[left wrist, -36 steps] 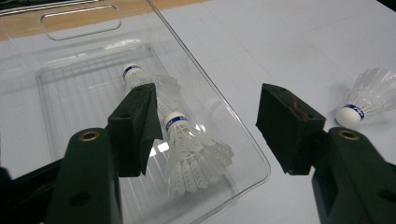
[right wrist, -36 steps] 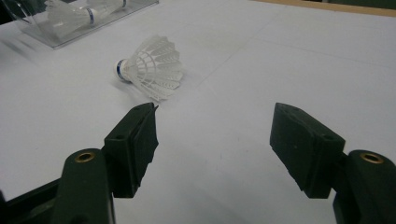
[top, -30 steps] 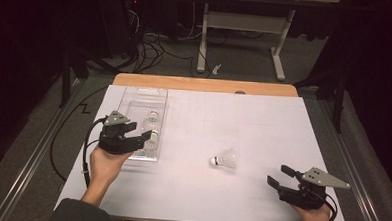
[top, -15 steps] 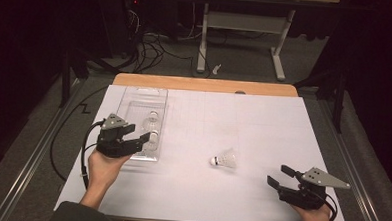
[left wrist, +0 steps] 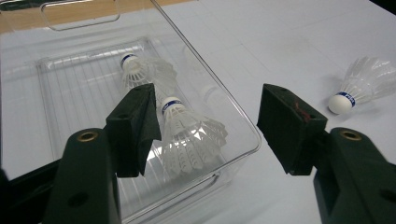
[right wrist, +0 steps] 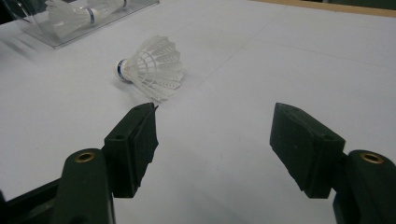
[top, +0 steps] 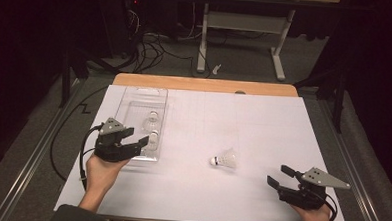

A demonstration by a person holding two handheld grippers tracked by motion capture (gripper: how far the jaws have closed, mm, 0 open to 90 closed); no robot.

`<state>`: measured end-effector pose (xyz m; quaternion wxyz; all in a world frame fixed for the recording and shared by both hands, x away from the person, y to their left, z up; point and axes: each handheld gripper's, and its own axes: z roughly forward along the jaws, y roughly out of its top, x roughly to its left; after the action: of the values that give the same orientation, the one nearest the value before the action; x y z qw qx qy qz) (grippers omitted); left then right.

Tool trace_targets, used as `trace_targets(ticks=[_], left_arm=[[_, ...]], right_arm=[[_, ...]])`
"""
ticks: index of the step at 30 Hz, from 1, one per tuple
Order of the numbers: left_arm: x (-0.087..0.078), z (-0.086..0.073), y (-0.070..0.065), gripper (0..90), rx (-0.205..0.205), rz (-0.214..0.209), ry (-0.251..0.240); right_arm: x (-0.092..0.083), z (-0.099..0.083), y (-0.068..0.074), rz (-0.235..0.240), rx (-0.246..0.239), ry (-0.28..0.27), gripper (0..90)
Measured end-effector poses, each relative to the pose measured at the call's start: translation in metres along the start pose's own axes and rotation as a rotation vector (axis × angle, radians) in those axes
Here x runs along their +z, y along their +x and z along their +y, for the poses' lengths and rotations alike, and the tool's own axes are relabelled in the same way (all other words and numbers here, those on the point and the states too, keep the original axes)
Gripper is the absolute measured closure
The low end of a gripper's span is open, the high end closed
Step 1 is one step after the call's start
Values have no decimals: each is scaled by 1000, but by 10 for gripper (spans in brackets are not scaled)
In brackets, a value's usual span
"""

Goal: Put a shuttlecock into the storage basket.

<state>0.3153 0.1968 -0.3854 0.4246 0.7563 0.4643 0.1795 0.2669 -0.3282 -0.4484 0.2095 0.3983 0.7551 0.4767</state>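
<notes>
White paper-covered table point(top: 190, 190); loose white feather shuttlecock point(top: 225, 159) lies on its side between both spread, empty grippers, nearer right gripper point(top: 280, 178); left gripper point(top: 141, 141) over clear plastic box point(top: 134, 95).

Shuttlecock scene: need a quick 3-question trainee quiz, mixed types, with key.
1. How many shuttlecocks lie inside the clear tray?
2. True or false: the loose shuttlecock on the white table lies on its side, untouched by either gripper.
3. Which gripper is beside the tray? A) left gripper B) right gripper

Key:
1. Two.
2. True.
3. A. Its jaws stand open at the tray's near end; the right gripper's jaws stand open too.
</notes>
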Motion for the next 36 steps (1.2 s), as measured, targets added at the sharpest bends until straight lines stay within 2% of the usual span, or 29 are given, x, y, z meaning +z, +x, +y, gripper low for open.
trace_targets(ticks=[6, 16, 18, 21, 36], left_arm=[[-3, -4, -2, 385, 13, 9, -4], [-11, -13, -3, 386, 9, 3, -33], [-11, -14, -5, 385, 25, 9, -30], [-11, -16, -6, 385, 27, 3, -39], [-10, -31, -4, 372, -13, -25, -71]], right_arm=[[0, 0, 0, 0, -1, 0, 323], [0, 0, 0, -2, 2, 0, 323], [0, 0, 0, -3, 2, -1, 323], [1, 0, -1, -4, 3, 0, 323], [3, 0, -1, -8, 10, 8, 321]])
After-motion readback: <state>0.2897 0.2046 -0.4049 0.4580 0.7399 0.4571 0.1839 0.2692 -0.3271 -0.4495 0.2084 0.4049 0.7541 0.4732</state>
